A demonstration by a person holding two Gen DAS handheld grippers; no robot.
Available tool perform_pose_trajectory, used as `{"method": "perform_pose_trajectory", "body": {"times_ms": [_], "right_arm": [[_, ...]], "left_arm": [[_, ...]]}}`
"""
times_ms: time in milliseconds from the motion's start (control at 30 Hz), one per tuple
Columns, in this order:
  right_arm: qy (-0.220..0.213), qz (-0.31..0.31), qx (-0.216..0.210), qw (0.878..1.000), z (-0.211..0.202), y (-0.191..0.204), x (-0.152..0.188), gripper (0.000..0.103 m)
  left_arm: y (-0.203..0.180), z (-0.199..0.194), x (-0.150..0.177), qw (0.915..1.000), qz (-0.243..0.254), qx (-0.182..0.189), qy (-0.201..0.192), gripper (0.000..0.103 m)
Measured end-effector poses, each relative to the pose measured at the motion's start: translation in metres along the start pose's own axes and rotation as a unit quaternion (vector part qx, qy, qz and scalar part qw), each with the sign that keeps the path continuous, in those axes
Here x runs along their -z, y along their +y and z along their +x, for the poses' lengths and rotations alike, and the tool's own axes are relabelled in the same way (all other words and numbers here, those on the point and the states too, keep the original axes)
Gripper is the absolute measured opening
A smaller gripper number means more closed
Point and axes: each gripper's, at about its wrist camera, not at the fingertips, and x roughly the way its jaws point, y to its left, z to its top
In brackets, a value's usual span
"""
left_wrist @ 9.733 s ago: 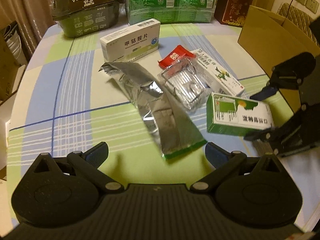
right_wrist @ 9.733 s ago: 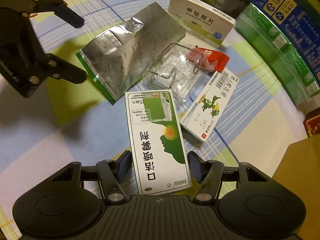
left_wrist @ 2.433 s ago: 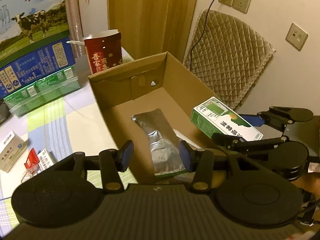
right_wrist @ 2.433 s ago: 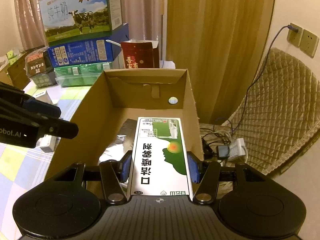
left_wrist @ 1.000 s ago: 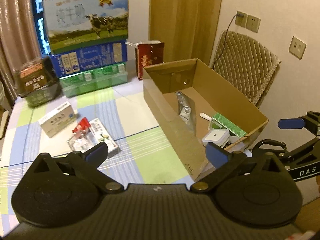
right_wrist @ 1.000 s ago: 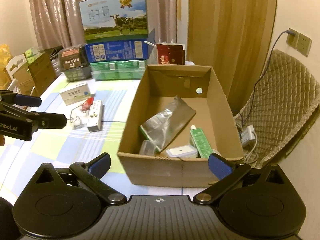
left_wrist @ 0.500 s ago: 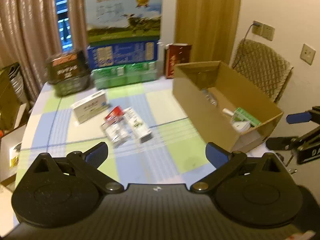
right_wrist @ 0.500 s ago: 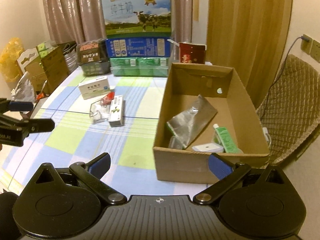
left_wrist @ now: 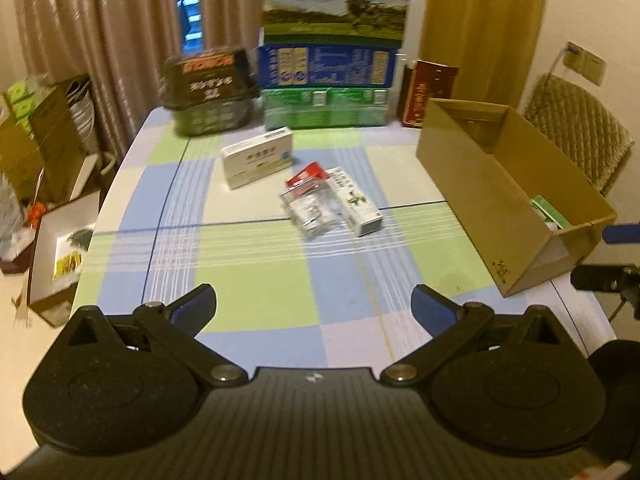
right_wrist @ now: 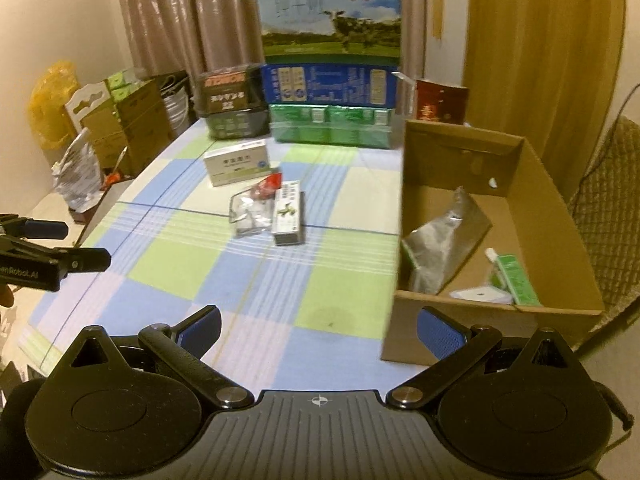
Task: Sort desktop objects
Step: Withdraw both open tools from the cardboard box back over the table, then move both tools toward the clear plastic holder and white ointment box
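Milk cartons [right_wrist: 330, 76] stacked behind, cardboard box [right_wrist: 516, 312] at right, small boxes [left_wrist: 352, 202] lying well ahead of left gripper [left_wrist: 314, 306] and right gripper [right_wrist: 318, 326], both held wide open, nothing gripped.

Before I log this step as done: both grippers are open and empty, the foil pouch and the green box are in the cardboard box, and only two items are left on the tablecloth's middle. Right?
Not quite. Four items remain: the white medicine box, the red packet, the clear plastic tray and the frog-print box, as the right wrist view shows. The rest holds: left gripper and right gripper open and empty, foil pouch and green box in the cardboard box.
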Motion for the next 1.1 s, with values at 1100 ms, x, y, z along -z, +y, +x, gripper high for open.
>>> {"method": "perform_pose_trajectory", "body": {"times_ms": [1100], "right_arm": [[0.010,-0.018,-0.007,1.000,0.149,0.036,-0.031,0.101]], "left_arm": [[0.050,0.112,-0.017,0.9965,-0.076,-0.021,0.028,0.102]]}}
